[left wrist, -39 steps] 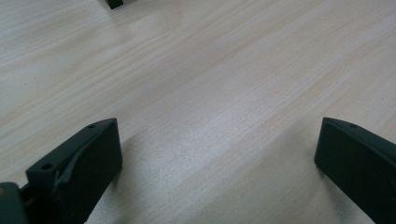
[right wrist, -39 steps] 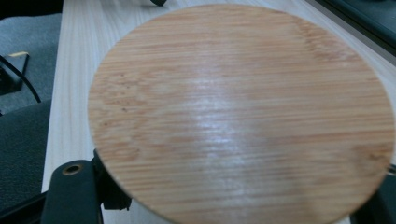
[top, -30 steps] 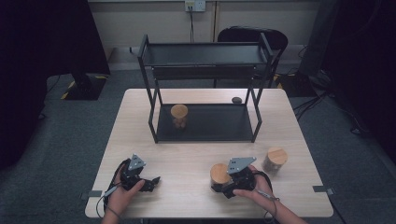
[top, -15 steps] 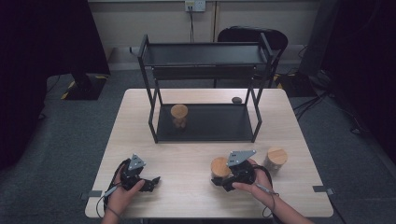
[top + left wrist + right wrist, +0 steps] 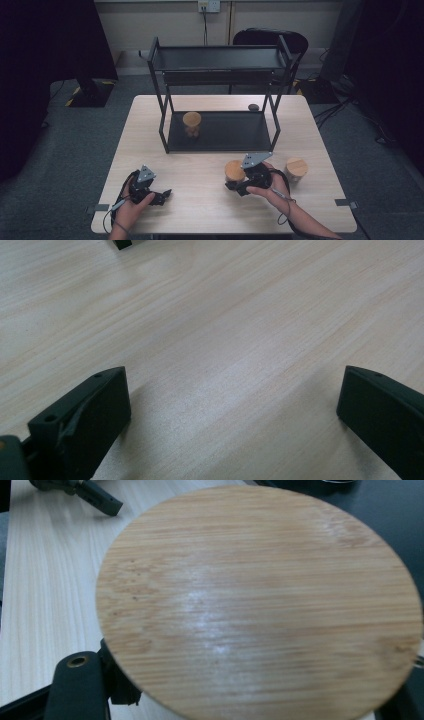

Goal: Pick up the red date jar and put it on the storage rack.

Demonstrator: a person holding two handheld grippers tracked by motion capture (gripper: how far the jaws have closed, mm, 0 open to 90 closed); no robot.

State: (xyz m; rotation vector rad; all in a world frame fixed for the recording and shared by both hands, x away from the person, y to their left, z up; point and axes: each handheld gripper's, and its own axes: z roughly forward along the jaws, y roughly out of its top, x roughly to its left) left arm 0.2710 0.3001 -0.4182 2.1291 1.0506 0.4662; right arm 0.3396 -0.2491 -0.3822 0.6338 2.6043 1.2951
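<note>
My right gripper (image 5: 236, 185) is shut on a jar with a round bamboo lid (image 5: 234, 170) and holds it just above the front of the table. That lid (image 5: 260, 600) is seen up close in the right gripper view and covers the jaws beneath it. A second bamboo-lidded jar (image 5: 296, 169) stands on the table just right of that hand. A third one (image 5: 192, 122) sits on the lower shelf of the black rack (image 5: 220, 131), at its left. My left gripper (image 5: 159, 194) rests at the front left, its jaws wide open (image 5: 232, 405) over bare wood.
The two-tier black rack takes up the middle and back of the light wooden table (image 5: 150, 150). A small dark object (image 5: 253, 106) lies on the table behind the rack's right leg. A black chair (image 5: 270, 37) stands beyond the far edge.
My right gripper has lifted the jar a little and carried it slightly toward the rack. The left gripper has stayed where it was.
</note>
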